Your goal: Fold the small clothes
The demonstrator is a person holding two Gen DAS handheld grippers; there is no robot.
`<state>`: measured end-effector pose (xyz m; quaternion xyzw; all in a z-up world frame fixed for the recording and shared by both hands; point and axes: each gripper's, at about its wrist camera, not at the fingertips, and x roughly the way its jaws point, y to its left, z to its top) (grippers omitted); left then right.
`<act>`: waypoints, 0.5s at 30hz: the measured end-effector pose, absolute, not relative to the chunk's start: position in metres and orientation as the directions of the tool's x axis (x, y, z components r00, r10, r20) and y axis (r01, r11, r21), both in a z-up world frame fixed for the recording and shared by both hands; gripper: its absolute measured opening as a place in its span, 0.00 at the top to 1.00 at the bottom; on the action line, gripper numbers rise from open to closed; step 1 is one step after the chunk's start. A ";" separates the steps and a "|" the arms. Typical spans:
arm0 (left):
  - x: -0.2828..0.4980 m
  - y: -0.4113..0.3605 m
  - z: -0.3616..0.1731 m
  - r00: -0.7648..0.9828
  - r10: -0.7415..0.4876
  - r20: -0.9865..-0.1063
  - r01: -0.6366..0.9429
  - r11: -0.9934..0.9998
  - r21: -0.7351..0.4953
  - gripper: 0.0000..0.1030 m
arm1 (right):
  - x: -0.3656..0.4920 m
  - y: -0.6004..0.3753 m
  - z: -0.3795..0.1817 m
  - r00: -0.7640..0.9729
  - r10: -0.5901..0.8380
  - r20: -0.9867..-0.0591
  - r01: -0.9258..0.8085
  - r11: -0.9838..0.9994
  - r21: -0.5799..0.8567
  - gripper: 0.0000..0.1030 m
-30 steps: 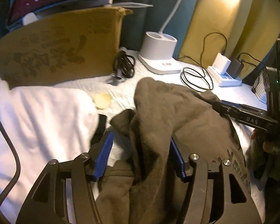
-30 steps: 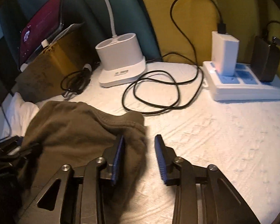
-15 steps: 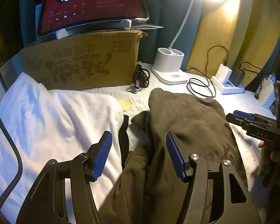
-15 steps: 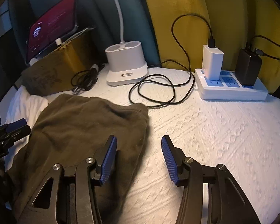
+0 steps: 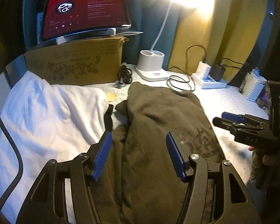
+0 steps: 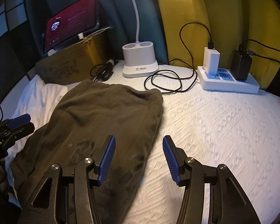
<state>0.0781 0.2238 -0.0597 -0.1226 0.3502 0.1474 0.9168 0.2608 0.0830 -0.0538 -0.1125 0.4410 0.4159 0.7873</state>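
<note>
Olive-brown garment (image 5: 164, 115) lies spread on the white textured bed cover (image 6: 224, 123), folded lengthwise into 1 long strip, with a dark print showing near the end closest to the cameras. Its left edge lies just beside a white pillow (image 5: 46, 112), and its far end is near the coiled black cable (image 6: 168, 82) and the base of the white lamp (image 6: 140, 61). A cardboard box (image 5: 74, 63) with a tablet (image 5: 84, 15) on it stands behind the pillow.

I judge the cloth to be soft, light and limp, a thick knit that does not slip much but sags and wrinkles when lifted. It is not fragile. A good place to take hold is, in my opinion, the 2 corners of the near end, 1 for each tool, so the strip can be carried over to the far end in 1 even fold.

Left tool (image 5: 138, 156) hovers above the near part of the garment with its jaws about half apart; nothing is pinched between the blue pads, the cloth only lies below them. Right tool (image 6: 138, 160) hangs over the right edge of the garment, its jaws opening at this moment, about half apart too, and no cloth is caught between them. Both tools are released
</note>
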 end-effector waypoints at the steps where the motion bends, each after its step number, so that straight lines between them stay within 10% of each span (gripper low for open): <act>1: 0.077 0.222 -0.059 0.714 0.181 -0.677 -0.353 0.927 -0.124 0.41 | 0.257 0.080 -0.052 0.266 0.555 -0.788 -0.755 0.628 0.187 0.47; 15: 0.063 0.170 -0.061 0.712 0.128 -0.690 -0.285 0.951 -0.118 0.41 | 0.226 0.033 -0.030 0.314 0.547 -0.776 -0.745 0.649 0.156 0.46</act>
